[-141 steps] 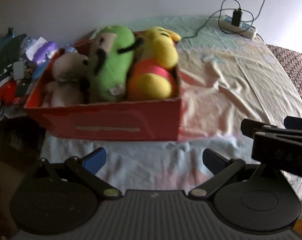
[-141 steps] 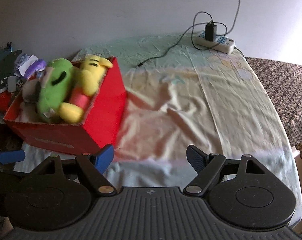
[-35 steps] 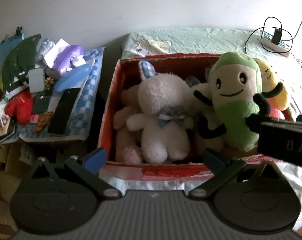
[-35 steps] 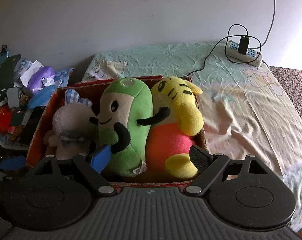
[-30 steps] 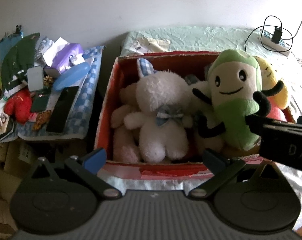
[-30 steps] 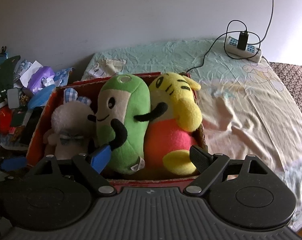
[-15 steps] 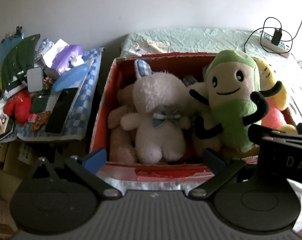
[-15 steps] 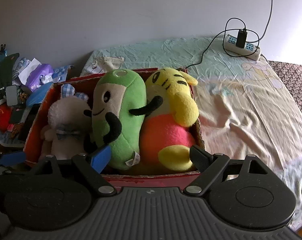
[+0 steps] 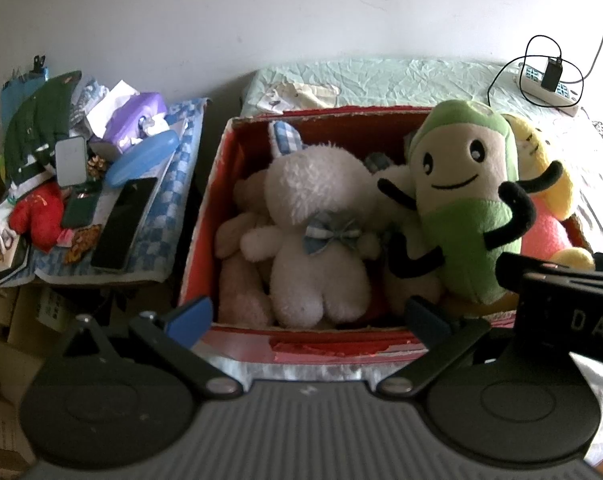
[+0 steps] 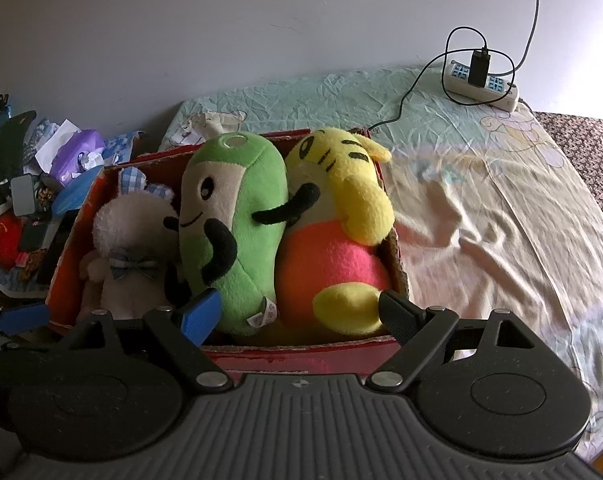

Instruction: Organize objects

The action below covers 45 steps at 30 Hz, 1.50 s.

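Your green plush point(image 10: 233, 232) stands upright in the red box point(image 10: 301, 354), wedged between the white bunny point(image 10: 129, 248) and the yellow plush point(image 10: 337, 240). It looks light, soft and squashy, so pinch its rounded top rather than a thin black arm. Both your right gripper point(image 10: 297, 312) and left gripper point(image 9: 307, 314) gape wide, empty, at the box's near edge.

Both grippers, left point(image 9: 307, 314) and right point(image 10: 299, 310), gape (fingers empty).
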Each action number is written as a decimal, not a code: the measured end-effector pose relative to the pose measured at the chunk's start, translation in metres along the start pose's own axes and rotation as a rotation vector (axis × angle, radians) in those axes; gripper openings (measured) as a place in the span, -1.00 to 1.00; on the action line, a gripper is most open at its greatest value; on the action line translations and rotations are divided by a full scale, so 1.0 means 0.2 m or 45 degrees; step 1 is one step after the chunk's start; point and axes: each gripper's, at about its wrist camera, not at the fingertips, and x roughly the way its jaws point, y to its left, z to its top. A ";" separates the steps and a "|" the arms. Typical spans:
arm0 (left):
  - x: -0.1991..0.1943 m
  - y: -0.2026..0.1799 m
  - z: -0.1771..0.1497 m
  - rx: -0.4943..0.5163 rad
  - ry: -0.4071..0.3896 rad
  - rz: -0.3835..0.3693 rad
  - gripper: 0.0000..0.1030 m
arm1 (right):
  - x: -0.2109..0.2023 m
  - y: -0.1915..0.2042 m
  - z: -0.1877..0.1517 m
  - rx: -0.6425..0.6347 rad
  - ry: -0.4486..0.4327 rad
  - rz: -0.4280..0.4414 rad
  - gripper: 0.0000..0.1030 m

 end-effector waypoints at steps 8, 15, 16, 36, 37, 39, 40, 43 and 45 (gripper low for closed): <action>0.00 0.00 0.00 0.002 -0.001 -0.001 0.99 | 0.00 0.00 0.00 0.004 -0.001 0.000 0.70; 0.00 0.00 0.01 0.016 -0.004 -0.006 0.99 | -0.01 0.01 0.01 -0.001 -0.010 -0.003 0.70; 0.00 0.01 0.01 0.020 -0.004 -0.007 0.99 | -0.01 0.01 0.01 0.000 -0.013 -0.003 0.70; 0.06 0.04 0.03 0.022 0.023 0.000 0.99 | 0.02 0.05 0.03 -0.019 -0.024 -0.017 0.78; 0.07 0.04 0.03 0.022 0.028 -0.002 0.99 | 0.03 0.05 0.03 -0.019 -0.023 -0.017 0.78; 0.08 0.04 0.03 0.023 0.034 -0.004 0.99 | 0.03 0.05 0.03 -0.017 -0.022 -0.016 0.80; 0.08 0.03 0.03 0.023 0.035 -0.004 0.99 | 0.03 0.05 0.03 -0.016 -0.021 -0.016 0.80; 0.09 0.03 0.02 0.024 0.040 -0.006 0.99 | 0.04 0.05 0.03 -0.018 -0.021 -0.016 0.82; 0.10 0.03 0.03 0.022 0.044 -0.008 0.99 | 0.04 0.05 0.03 -0.016 -0.021 -0.015 0.83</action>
